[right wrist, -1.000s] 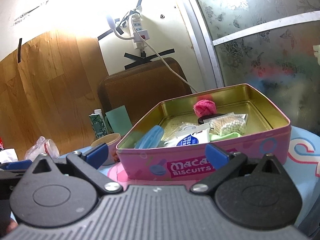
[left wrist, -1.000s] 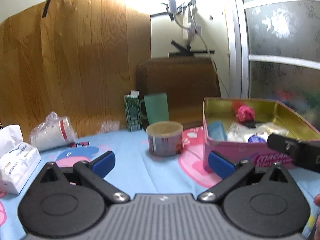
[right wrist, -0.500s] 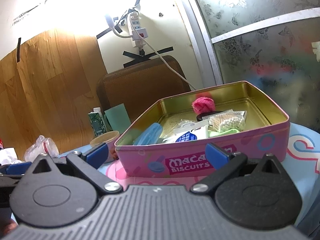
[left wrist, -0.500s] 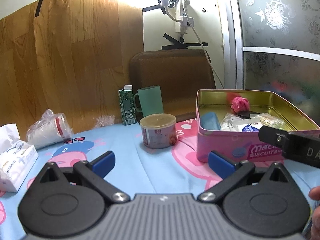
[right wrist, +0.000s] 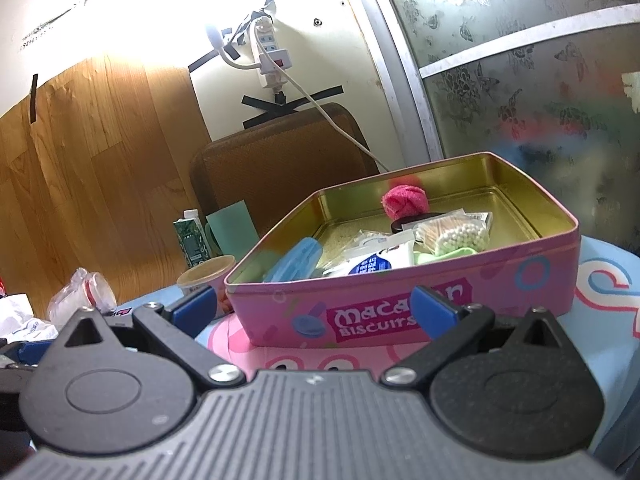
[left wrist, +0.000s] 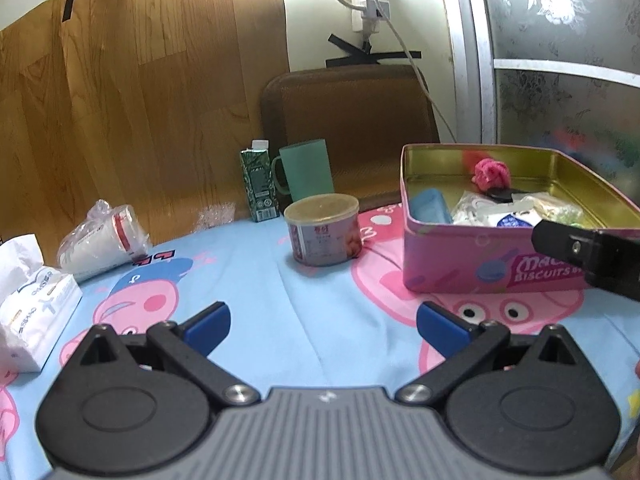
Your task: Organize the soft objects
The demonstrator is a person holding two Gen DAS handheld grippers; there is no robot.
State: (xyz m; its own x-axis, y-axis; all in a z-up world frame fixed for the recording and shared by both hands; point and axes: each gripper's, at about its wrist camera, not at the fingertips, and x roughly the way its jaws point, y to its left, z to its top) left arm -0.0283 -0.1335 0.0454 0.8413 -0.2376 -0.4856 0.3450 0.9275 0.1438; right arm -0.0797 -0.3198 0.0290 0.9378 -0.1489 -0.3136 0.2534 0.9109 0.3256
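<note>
While both your left gripper (left wrist: pixel 320 322) and right gripper (right wrist: pixel 316 306) sit spread and empty, the pink tin (right wrist: pixel 400 304) already holds the pompom (right wrist: pixel 404 200) and packets; tissue pack (left wrist: pixel 32 300) remains outside.

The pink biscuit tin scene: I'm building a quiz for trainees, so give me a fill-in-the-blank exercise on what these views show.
1. The pink biscuit tin has no ____ on it, so its contents show.
2. The fuzzy pink ball lies ____ the tin.
3. The green carton stands beside a green ____.
4. The left gripper and right gripper both have their jaws ____.

Missing words: lid; inside; mug; open
</note>
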